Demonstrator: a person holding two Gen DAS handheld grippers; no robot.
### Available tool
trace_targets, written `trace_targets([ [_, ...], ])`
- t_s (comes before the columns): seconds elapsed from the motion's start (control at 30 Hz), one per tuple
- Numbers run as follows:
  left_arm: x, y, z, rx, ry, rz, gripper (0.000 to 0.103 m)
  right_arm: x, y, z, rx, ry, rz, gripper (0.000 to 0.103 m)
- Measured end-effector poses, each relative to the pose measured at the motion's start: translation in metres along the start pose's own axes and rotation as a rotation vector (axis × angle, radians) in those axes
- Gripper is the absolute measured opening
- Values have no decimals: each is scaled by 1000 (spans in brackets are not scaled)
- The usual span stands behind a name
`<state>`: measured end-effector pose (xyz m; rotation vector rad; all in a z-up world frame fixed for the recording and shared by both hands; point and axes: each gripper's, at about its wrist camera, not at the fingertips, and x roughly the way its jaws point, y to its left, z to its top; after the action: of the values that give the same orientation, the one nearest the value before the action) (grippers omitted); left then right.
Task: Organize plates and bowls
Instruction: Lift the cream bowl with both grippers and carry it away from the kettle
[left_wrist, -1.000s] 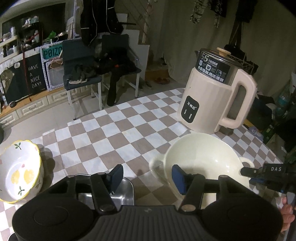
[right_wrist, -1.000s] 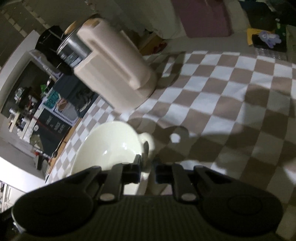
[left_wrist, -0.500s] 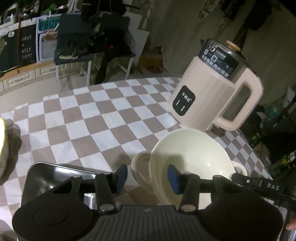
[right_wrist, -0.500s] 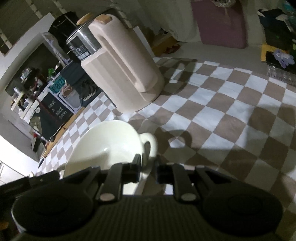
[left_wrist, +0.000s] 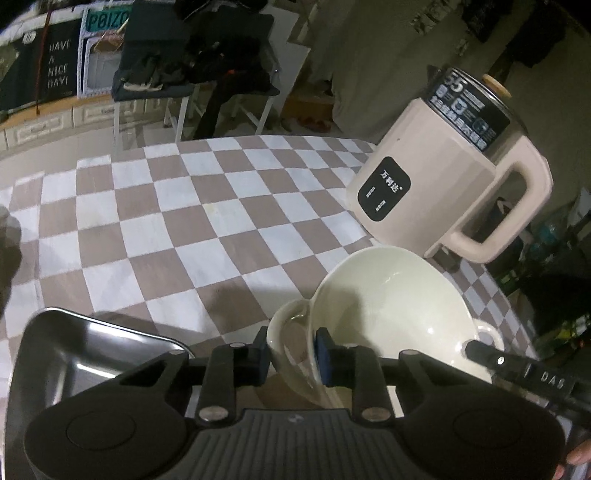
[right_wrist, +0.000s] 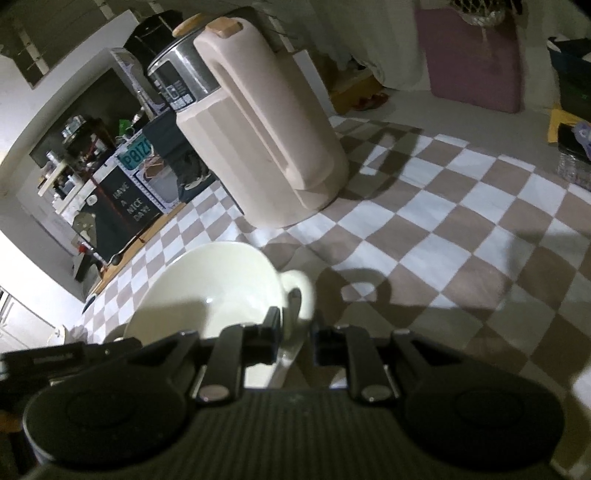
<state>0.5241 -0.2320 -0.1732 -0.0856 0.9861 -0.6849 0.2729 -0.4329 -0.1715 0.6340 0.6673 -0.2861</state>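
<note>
Cream bowl (left_wrist: 388, 306) with two loop handles – glazed ceramic by its look, smooth, glossy, catching highlights inside
Square tray (left_wrist: 88, 350) – polished metal, mirror-like walls, rolled rim
Tablecloth (left_wrist: 166, 229) – brown-and-white checks, matt, faintly wrinkled; cloth or vinyl cannot be told
Kettle (left_wrist: 443, 192) – beige plastic body, matt and ribbed, glossy black label panel, brushed metal collar (right_wrist: 184, 81), pale knob on the lid that looks wooden
Left gripper (left_wrist: 291, 350) – matt black plastic housing, ribbed centre, metal screw heads, blue pads (left_wrist: 323, 354) of rubbery look
</note>
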Motion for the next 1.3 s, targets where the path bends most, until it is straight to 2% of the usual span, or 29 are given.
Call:
trace_targets([
  [0.17, 3, 2, -1, -10, -1, -12, 27, 4, 1, 0, -12, 0, -3, 20],
  [0.53, 5, -1, -1, -24, 22, 1, 27, 10, -7, 7, 60, 38, 46, 21],
  [0.97, -2, -2, -11, -19, -14, 0, 26, 3, 3, 1, -28, 38, 2, 22],
  [1.3, -30, -8, -22, -24, -52, 21, 25, -11, 15, -7, -93, 60, -1, 22],
])
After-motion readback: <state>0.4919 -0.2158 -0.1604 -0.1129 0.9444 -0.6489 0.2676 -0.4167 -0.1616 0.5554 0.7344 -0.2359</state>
